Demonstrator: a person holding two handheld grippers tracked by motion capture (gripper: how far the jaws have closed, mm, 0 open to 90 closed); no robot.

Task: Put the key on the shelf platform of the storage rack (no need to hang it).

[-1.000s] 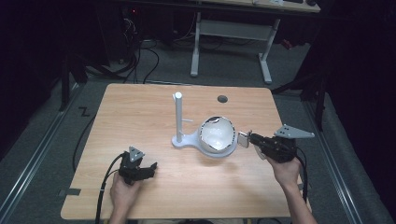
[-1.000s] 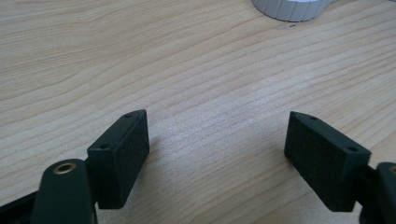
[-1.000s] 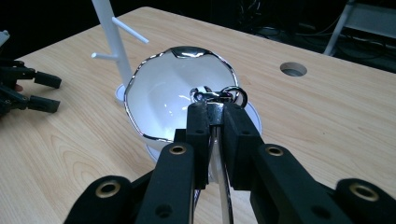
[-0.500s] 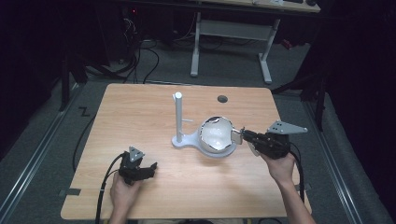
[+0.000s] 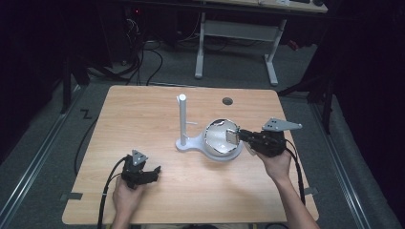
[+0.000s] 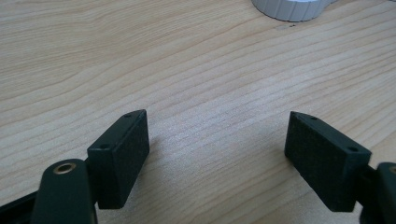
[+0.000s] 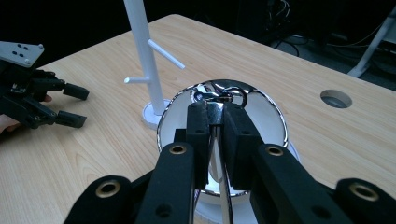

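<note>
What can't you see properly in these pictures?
- Thin shiny piece in the right gripper: its jaws cover most of it, right gripper view.
- White stand: cut off by the top edge, left gripper view.
- Left gripper: too small in the high view.

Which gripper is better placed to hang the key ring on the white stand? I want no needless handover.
Right. The right gripper is shut on the key ring above the bowl, close beside the white stand. The left gripper rests open near the table's front edge.
</note>
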